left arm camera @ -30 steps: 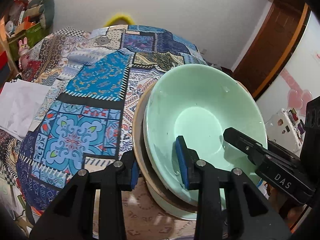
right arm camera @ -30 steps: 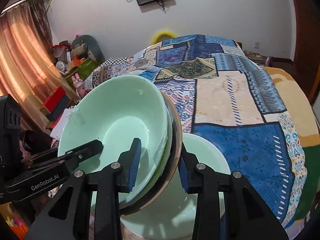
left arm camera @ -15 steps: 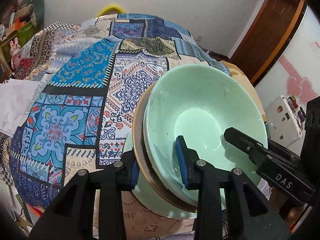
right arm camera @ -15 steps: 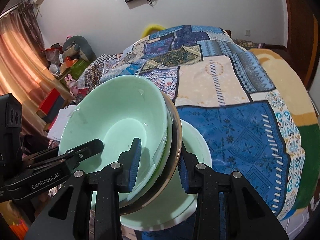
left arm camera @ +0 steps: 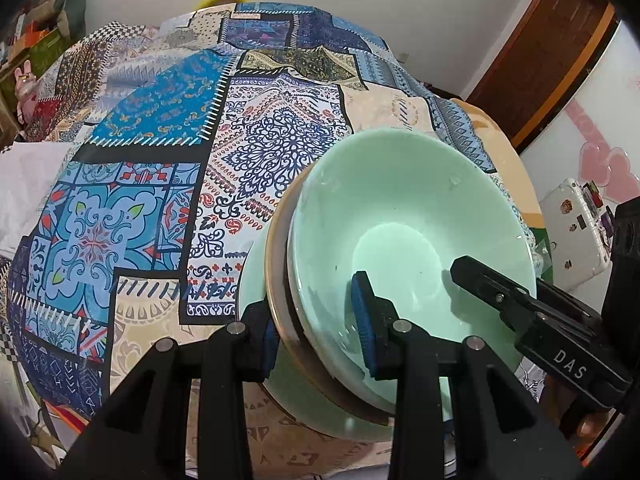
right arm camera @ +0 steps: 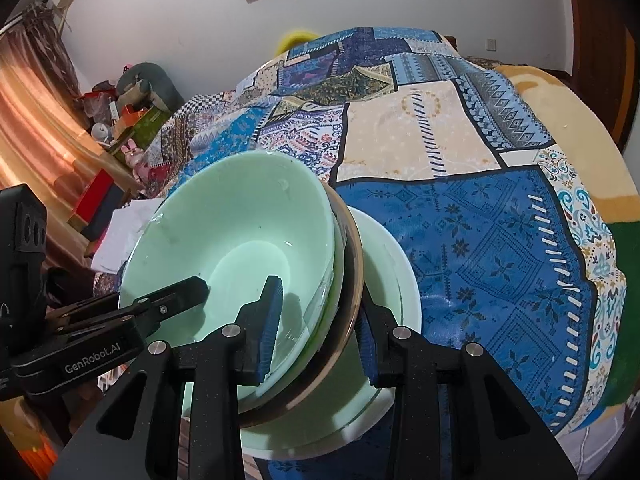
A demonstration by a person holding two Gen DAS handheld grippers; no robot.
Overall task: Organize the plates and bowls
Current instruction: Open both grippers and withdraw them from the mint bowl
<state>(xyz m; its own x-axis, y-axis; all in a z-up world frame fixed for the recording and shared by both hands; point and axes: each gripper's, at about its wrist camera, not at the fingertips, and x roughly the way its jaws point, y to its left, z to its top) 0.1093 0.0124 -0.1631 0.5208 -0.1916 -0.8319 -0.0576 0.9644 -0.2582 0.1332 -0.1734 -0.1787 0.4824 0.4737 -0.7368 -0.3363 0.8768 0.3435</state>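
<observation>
Left wrist view: the left gripper (left arm camera: 318,340) clamps the near-left rim of a nested stack, one finger outside and one inside, while the right gripper (right arm camera: 316,330) pinches the opposite rim in the same way, so both are closed on the same load. The stack shows a mint-green bowl (left arm camera: 404,236) on top, seated in a second pale green dish whose edge peeks out just below, and both sit in a brown-rimmed plate (left arm camera: 276,276). The top bowl holds nothing but a few faint specks. Directly beneath, a larger pale green bowl (right arm camera: 394,264) rests on the patchwork-covered tabletop (left arm camera: 168,184), also seemingly empty where it shows. The step in hand appears to be carrying the stack over that larger bowl to nest it; the stack is tilted and its underside is hidden, so contact with the lower bowl cannot be confirmed. The next move likely calls for levelling the stack, centring it above the bowl, lowering with both grippers together, then releasing evenly so that nothing slides off.
</observation>
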